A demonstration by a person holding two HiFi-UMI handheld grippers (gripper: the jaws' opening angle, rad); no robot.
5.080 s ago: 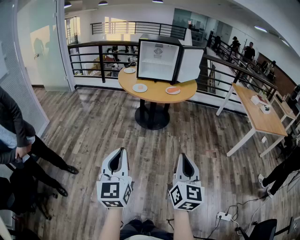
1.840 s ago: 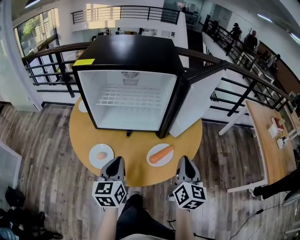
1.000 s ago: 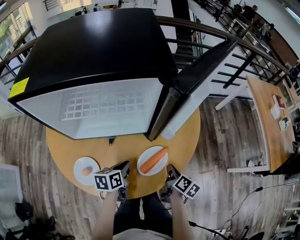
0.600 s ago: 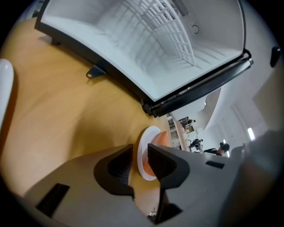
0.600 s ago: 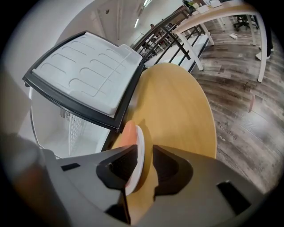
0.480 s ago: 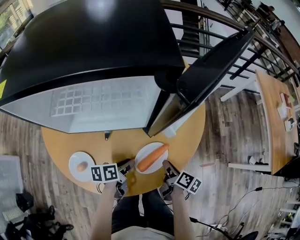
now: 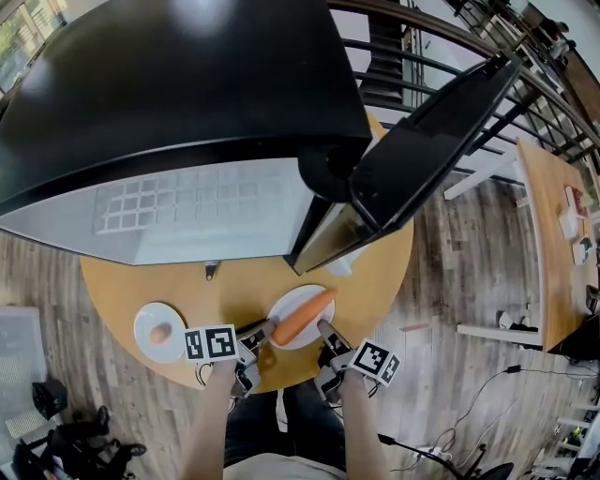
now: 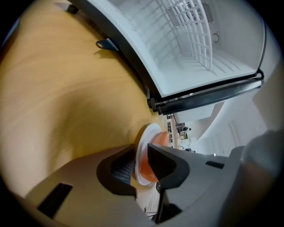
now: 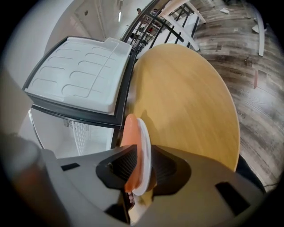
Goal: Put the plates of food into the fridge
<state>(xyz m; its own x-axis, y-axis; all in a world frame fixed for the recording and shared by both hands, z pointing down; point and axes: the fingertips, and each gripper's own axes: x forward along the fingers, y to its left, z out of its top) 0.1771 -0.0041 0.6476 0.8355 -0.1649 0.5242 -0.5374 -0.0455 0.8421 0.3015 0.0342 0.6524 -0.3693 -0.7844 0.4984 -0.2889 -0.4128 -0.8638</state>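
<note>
We had just opened left tongs (image 7: 262, 331) and right tongs (image 7: 322, 326), released | carrot plate (image 7: 287, 308) rim stood between each

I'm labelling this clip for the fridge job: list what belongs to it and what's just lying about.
For the job:
white plate with an orange carrot
white plate with a brown egg
black mini fridge, door open
round wooden table under them

Lying about:
long wooden desk at the right
black metal railing
</note>
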